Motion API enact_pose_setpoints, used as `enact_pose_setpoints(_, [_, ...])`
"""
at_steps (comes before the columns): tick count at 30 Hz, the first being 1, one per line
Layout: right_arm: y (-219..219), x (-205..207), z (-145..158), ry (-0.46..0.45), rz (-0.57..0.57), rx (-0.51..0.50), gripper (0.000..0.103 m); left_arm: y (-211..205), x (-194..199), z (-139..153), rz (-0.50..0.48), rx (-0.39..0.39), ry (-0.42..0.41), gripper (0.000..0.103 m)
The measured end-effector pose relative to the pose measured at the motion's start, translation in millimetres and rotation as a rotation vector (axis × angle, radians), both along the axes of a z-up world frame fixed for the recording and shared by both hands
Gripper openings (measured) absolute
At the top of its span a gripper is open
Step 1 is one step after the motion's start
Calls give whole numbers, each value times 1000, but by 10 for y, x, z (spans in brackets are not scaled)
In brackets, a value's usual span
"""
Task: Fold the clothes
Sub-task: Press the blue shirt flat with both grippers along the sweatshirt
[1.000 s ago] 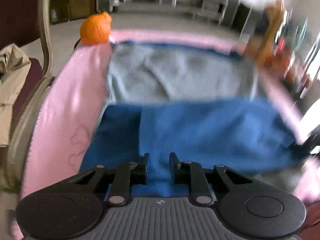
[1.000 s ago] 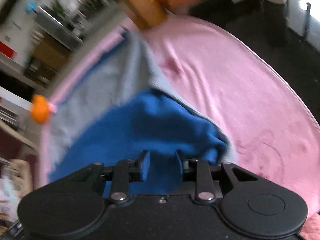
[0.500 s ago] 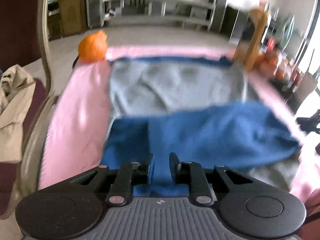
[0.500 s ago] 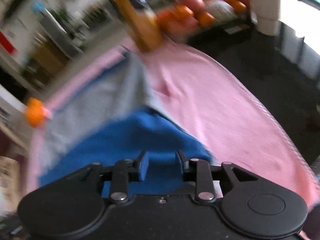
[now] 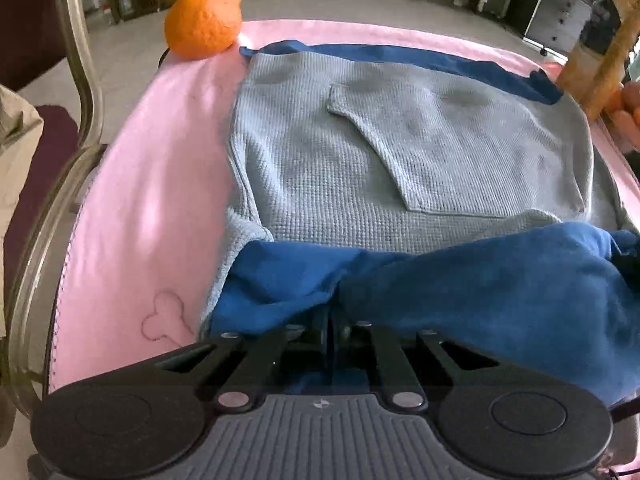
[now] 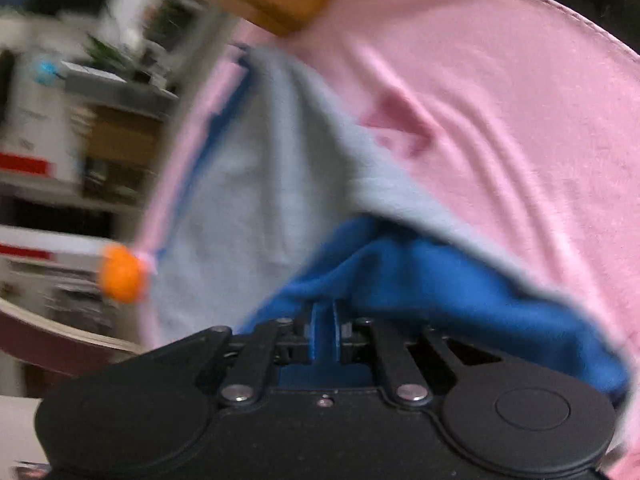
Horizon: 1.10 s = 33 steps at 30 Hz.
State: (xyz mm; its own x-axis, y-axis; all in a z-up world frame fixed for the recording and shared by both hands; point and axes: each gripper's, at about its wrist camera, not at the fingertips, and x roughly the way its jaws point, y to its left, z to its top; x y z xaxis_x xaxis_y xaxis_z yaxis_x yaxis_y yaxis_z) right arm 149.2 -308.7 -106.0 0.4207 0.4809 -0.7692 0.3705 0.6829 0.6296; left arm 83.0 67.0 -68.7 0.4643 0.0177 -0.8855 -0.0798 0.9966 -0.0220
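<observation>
— Closing on the cloth, both of them: a second ago the jaws stood apart over the blue layer, and now the left gripper [image 5: 330, 322] is pinching a bunched ridge of blue fabric [image 5: 480, 292], its jaws narrow and closing.

— And the right gripper [image 6: 324, 320]?

— Clamped tight on the same blue edge, fabric pressed between its pads. That view is blurred, so I'd not swear to more.

— Where's the garment?

— Spread on the pink towel [image 5: 160, 168]; the grey waffle-knit body [image 5: 360, 152] runs from centre toward twelve o'clock, the blue part at six. An orange [image 5: 204, 20] sits at eleven.

— Meaning?

— Likely the hem is gripped at two points — ready to be lifted and carried toward twelve for a fold.
</observation>
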Motion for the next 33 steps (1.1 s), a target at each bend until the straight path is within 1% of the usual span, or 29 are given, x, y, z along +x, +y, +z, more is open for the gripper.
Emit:
enact_pose_setpoints(1, [-30,10,0,-11,-8,-22,0,10,-10,4,4,1,-3,11])
enact_pose_setpoints(4, [-156,-45,56,-39,-83,-74,0,4,-66,34,17,35,-18,11])
enact_pose_setpoints(5, [-173,-79,63,-40,-93,-63,0,5,-94,56,31,56,-24,10])
enact_pose_setpoints(8, [-167,-264,173,-64,-117,-57,10,76,-272,190,92,81,-62,10])
enact_pose_setpoints(9, [-153,-349,246,-81,-114,-60,18,99,-352,254,108,78,-80,10])
enact_pose_setpoints(10, [-134,-442,326,-100,-104,-58,23,105,-443,317,110,67,-102,10])
enact_pose_setpoints(11, [-116,-524,395,-117,-89,-57,24,104,-540,380,103,52,-123,10])
enact_pose_setpoints(12, [-102,-598,453,-135,-66,-59,25,91,-628,423,88,30,-137,15])
enact_pose_setpoints(13, [-93,-678,510,-155,-42,-64,29,65,-707,447,63,0,-143,16])
enact_pose_setpoints(15, [-62,-804,554,-179,-5,-66,33,-2,-798,434,8,-64,-137,16])
enact_pose_setpoints(17, [-40,-896,556,-187,25,-61,33,-103,-787,396,-48,-97,-119,17])
enact_pose_setpoints(19, [6,-894,502,-160,61,-56,33,-210,-756,320,-79,-74,-100,21])
enact_pose_setpoints(20, [43,-890,474,-145,80,-56,32,-250,-731,279,-84,-56,-88,21])
enact_pose_setpoints(21, [94,-887,462,-139,103,-64,29,-276,-700,234,-83,-39,-75,21])
enact_pose_setpoints(23, [236,-882,481,-148,155,-102,27,-286,-645,156,-84,-23,-54,22])
enact_pose_setpoints(25, [342,-888,511,-163,193,-120,26,-294,-610,92,-86,-15,-46,29])
enact_pose_setpoints(27, [435,-882,506,-165,231,-132,26,-280,-593,33,-77,-17,-37,31])
enact_pose_setpoints(30, [605,-837,403,-136,308,-189,26,-232,-569,15,-55,-45,-25,34])
enact_pose_setpoints(31, [669,-831,368,-129,332,-220,24,-225,-571,13,-53,-48,-23,35])
enact_pose_setpoints(33, [789,-867,385,-154,377,-296,22,-210,-602,13,-51,-51,-19,36])
